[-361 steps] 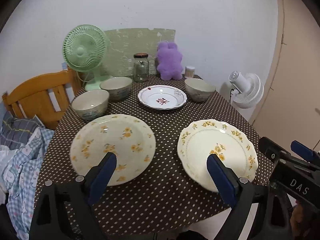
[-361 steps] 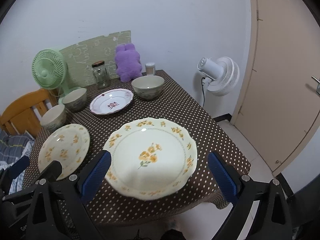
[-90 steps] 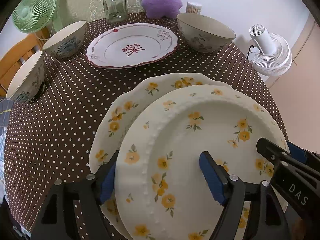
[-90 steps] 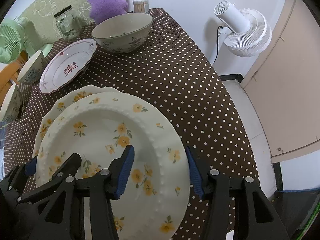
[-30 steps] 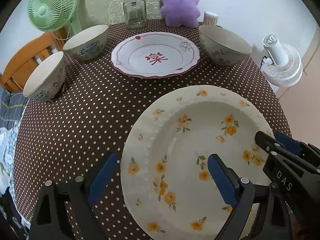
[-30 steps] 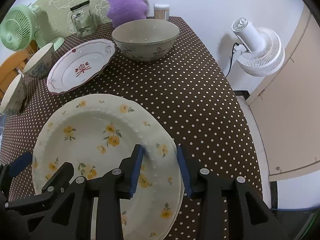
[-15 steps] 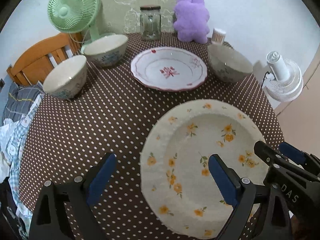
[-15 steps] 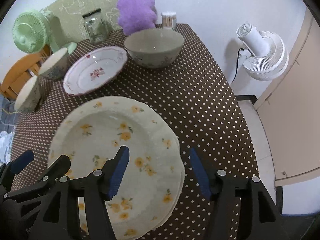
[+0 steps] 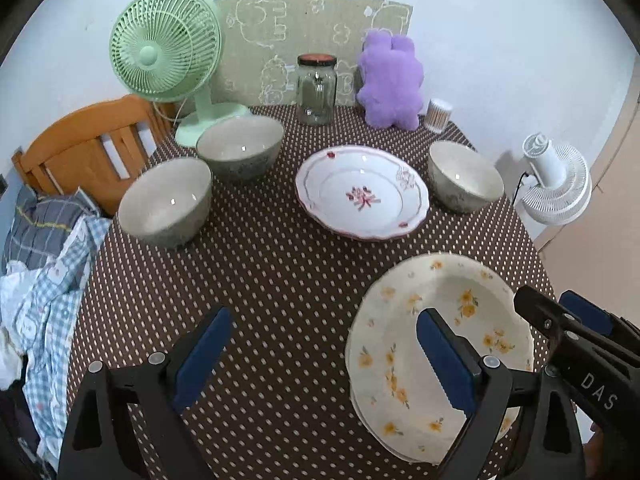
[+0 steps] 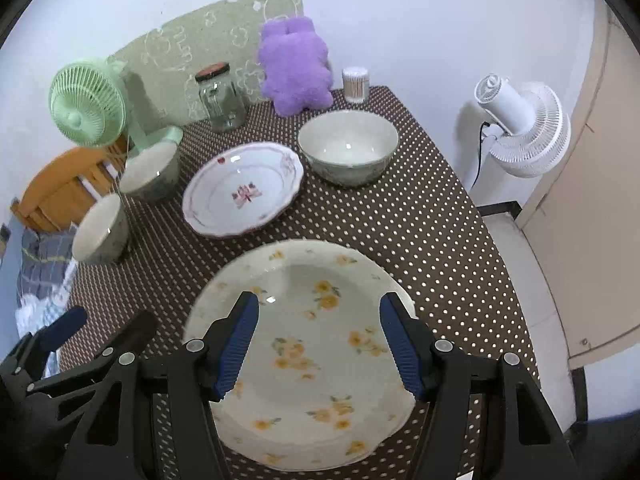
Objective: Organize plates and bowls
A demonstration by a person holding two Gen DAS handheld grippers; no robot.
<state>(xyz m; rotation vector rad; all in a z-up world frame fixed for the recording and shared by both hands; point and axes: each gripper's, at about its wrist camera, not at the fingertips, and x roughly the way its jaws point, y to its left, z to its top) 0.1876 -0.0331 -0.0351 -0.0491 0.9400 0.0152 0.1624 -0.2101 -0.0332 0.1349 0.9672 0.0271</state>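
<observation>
Two yellow-flowered plates lie stacked [image 9: 404, 344] at the table's front right, also in the right wrist view [image 10: 304, 344]. A white plate with a red flower [image 9: 362, 192] [image 10: 244, 192] lies in the middle. One bowl [image 9: 464, 176] [image 10: 348, 152] stands to its right, two bowls [image 9: 240, 148] [image 9: 166, 200] to its left. My left gripper [image 9: 320, 356] is open and empty above the table, left of the stack. My right gripper [image 10: 318, 340] is open and empty above the stack.
A green fan [image 9: 168, 48], a glass jar [image 9: 317, 90], a purple plush [image 9: 390, 80] and a toothpick pot [image 9: 438, 115] stand at the table's back. A wooden chair [image 9: 84, 148] with clothes stands left. A white fan [image 9: 556, 184] stands right, off the table.
The second flowered plate was set on the first and let go. Both grippers have opened wider and drawn back and up from the stack.
</observation>
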